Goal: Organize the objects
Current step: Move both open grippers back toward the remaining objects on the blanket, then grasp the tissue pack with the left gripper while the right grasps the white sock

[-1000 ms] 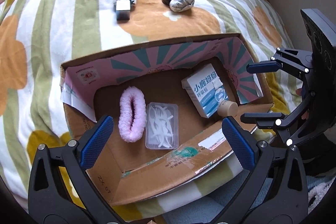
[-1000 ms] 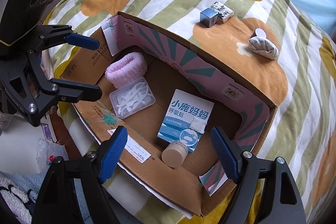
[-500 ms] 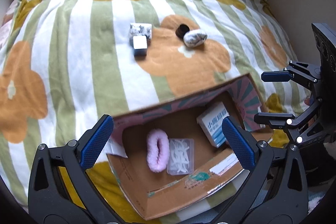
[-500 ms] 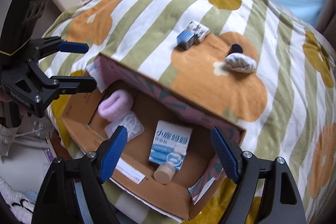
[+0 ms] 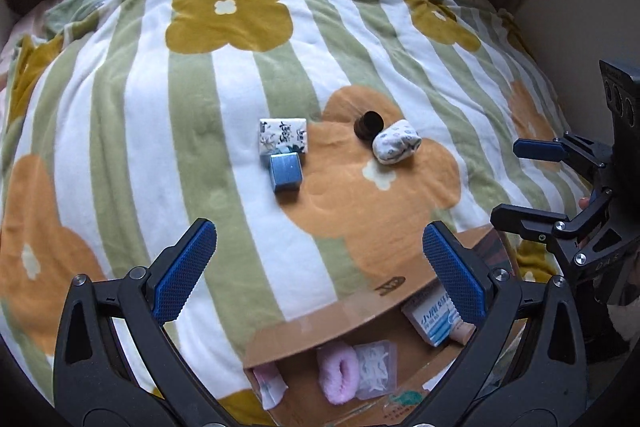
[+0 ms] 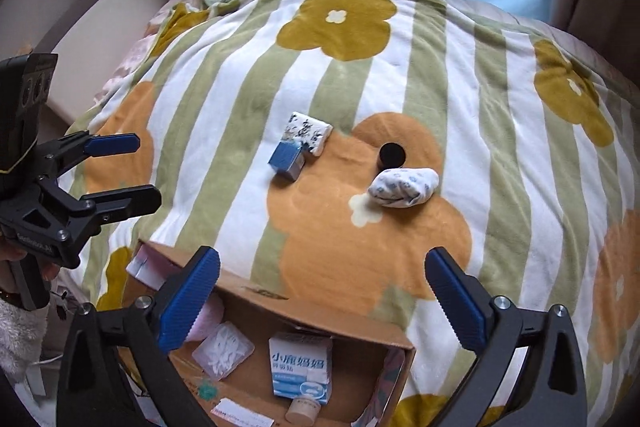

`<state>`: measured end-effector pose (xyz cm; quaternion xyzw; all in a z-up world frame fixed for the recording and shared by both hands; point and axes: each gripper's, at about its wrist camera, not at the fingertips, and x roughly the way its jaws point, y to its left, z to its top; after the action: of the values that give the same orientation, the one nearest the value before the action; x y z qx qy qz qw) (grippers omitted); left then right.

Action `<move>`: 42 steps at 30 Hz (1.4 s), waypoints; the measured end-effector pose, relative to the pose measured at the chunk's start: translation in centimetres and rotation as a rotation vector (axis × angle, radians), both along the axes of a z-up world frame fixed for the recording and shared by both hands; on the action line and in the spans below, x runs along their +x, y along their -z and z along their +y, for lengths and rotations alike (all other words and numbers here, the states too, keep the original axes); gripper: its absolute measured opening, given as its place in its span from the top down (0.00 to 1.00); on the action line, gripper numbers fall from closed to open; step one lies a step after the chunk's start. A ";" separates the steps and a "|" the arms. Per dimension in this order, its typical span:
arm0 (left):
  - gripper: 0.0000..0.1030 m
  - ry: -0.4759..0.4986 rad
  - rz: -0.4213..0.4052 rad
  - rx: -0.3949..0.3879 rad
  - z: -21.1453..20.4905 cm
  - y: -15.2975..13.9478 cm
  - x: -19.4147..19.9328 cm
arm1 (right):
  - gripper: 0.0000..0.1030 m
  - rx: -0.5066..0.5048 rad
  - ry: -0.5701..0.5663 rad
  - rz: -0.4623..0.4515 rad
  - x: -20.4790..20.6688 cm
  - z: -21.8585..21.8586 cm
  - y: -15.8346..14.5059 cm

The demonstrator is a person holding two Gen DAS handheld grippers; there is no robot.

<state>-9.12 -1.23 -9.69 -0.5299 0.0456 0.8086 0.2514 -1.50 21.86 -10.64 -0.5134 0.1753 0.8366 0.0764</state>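
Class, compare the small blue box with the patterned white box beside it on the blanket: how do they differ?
The small blue box is plain metallic blue; the patterned white box carries dark ink-style print. The blue one looks cube-like, the white one flatter and wider. Both rest touching each other on the blanket, outside the cardboard box.

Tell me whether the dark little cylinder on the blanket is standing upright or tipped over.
Tipped over. The dark cylinder lies on its side on the blanket, round end facing the camera, beside the patterned cloth bundle.
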 end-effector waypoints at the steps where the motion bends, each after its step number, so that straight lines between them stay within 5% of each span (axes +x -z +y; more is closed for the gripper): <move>1: 0.00 0.006 0.000 -0.007 0.3 0.3 -0.8 | 0.01 -0.002 0.014 -0.011 -0.4 0.5 0.3; 10: 0.00 0.006 -0.042 -0.042 2.6 4.7 -8.1 | 0.01 0.062 0.145 -0.110 -3.8 4.1 3.5; 16: 0.00 0.022 -0.068 -0.088 4.8 8.8 -11.7 | 0.01 0.006 0.199 -0.183 -6.0 5.8 7.6; 23: 0.04 0.003 -0.134 -0.123 6.3 14.2 -14.2 | 0.01 0.064 0.195 -0.269 -8.4 6.2 11.1; 32: 0.15 -0.005 -0.181 -0.125 7.0 17.4 -15.2 | 0.02 0.105 0.201 -0.318 -9.5 6.4 13.6; 42: 0.31 0.011 -0.163 -0.149 7.7 18.3 -15.4 | 0.24 0.087 0.185 -0.350 -10.0 6.5 15.0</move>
<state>-24.57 6.48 -27.98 -0.6109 0.0880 0.7559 0.2184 -11.49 28.39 -25.66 -0.6288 0.1694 0.7308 0.2045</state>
